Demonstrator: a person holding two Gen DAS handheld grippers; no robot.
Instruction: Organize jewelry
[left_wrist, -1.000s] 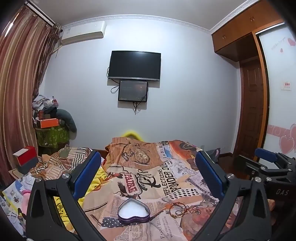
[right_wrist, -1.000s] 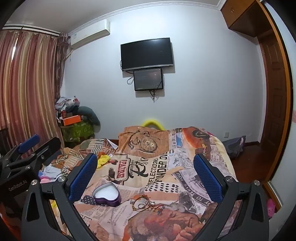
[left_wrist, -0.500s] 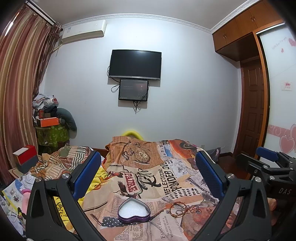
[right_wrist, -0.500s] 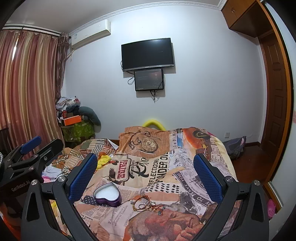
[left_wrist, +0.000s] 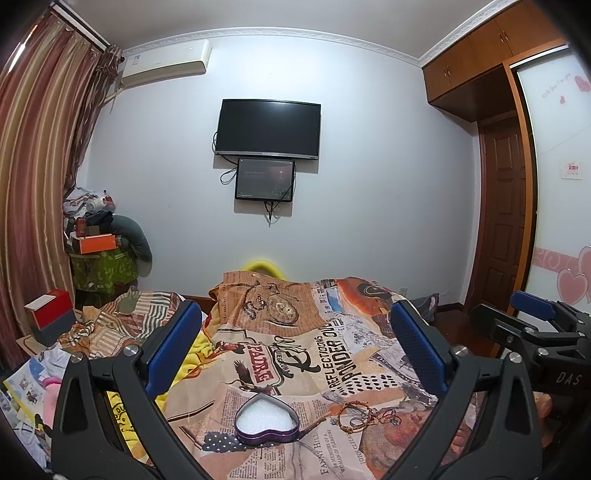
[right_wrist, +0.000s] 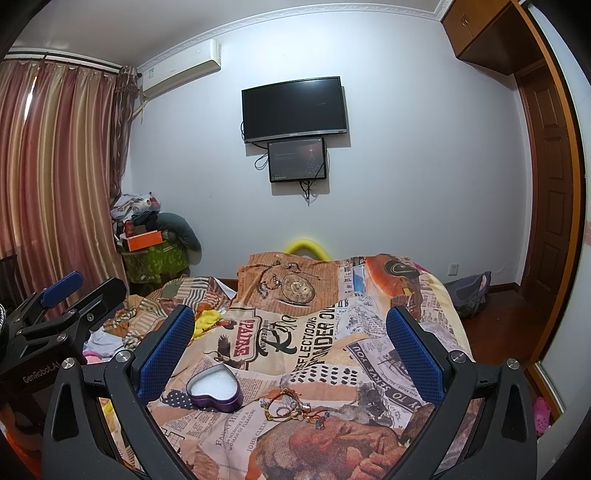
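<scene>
Both tongs, left (left_wrist: 295, 350) and right (right_wrist: 290, 347), hover spread wide and empty above the bed (right_wrist: 369, 332), where tangled bracelets (right_wrist: 295, 408) lie beside a heart-shaped box (right_wrist: 214, 387); knotted strands could snag and lift together.

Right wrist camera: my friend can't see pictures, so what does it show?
The open right gripper hovers above a bed with a newspaper-print cover, where a heart-shaped tin lies open beside a tangle of bracelets. The left gripper waits at the left, and a dark TV hangs on the far wall.
</scene>
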